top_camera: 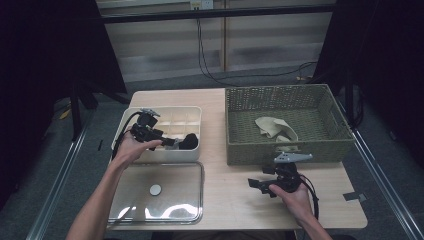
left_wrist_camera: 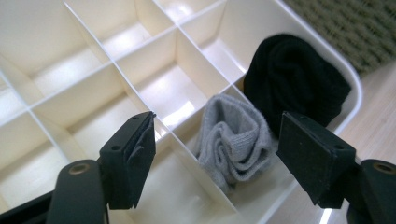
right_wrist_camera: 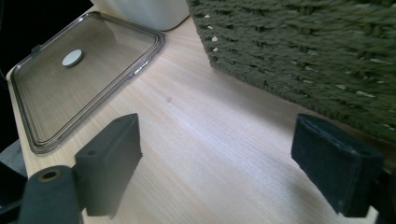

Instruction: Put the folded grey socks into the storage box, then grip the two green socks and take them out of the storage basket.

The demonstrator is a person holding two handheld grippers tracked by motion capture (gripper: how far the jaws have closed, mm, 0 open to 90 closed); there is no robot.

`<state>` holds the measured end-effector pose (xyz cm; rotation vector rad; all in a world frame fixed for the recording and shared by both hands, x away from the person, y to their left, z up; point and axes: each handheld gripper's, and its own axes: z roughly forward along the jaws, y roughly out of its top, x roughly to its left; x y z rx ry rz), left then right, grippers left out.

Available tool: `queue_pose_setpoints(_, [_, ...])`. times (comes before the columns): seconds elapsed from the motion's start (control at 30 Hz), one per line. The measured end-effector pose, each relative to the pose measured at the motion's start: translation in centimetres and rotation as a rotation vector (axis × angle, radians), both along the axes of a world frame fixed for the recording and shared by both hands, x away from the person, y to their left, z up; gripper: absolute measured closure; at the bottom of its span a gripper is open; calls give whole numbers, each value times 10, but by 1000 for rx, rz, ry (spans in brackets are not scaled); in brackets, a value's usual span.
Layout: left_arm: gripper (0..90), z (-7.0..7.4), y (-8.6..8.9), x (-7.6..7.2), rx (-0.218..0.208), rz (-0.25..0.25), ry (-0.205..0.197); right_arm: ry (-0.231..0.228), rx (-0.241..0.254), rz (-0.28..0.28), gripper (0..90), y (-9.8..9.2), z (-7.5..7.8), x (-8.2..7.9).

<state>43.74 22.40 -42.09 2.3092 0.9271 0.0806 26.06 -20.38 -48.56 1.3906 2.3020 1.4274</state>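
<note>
**A:** Two big containers split the table [top_camera: 225, 200]: the woven basket [top_camera: 330, 145] at upper right of the high view, and the white divider box [top_camera: 150, 156] at centre left. Its clear lid [top_camera: 156, 206] lies flat at lower left, I reckon so the cells stay reachable.

**B:** Makes sense, looks like sorting socks from basket to box. One beige sock [top_camera: 275, 127] waits in the basket. Grey sock [left_wrist_camera: 233, 140] sits rolled in a cell near the box's edge, black sock [left_wrist_camera: 292, 79] in the next one.

**A:** Left gripper [left_wrist_camera: 217, 149] hangs right above the grey sock, jaws wide apart, nothing pinched, so I'd guess that one's delivered.

**B:** Right gripper [top_camera: 260, 185] idles low over bare wood beside the basket, jaws also spread, holding nothing.
</note>
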Motion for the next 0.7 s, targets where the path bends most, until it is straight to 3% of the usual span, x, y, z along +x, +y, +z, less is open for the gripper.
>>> queue_pose_setpoints(0.07, [237,-1,1,-5,-42,70,-11,-3,0,-6,206,-1,1,-1])
queue_pose_setpoints(0.13, [195,0,2,-6,-33,82,-10,-6,-5,-10,207,-1,1,-1])
queue_pose_setpoints(0.17, [198,0,4,-8,-52,96,-14,-14,-10,-18,214,-2,2,-1])
queue_pose_setpoints(0.23, [214,4,7,-13,-83,98,-41,-22,-20,-34,225,-2,4,-2])
queue_pose_setpoints(0.3, [223,6,8,-14,-82,90,-39,-22,-23,-47,238,-2,4,-2])
queue_pose_setpoints(0.43, [219,9,8,-22,-75,79,-84,-38,3,-77,270,-4,5,0])
queue_pose_setpoints(0.5, [215,12,10,-29,-109,69,-96,-34,-2,-73,275,-3,6,0])
queue_pose_setpoints(0.67, [214,12,9,-40,-75,54,-115,-27,0,-57,293,-2,5,-1])
queue_pose_setpoints(0.7, [228,13,11,-45,-85,60,-122,-26,2,-54,298,-2,6,-1])
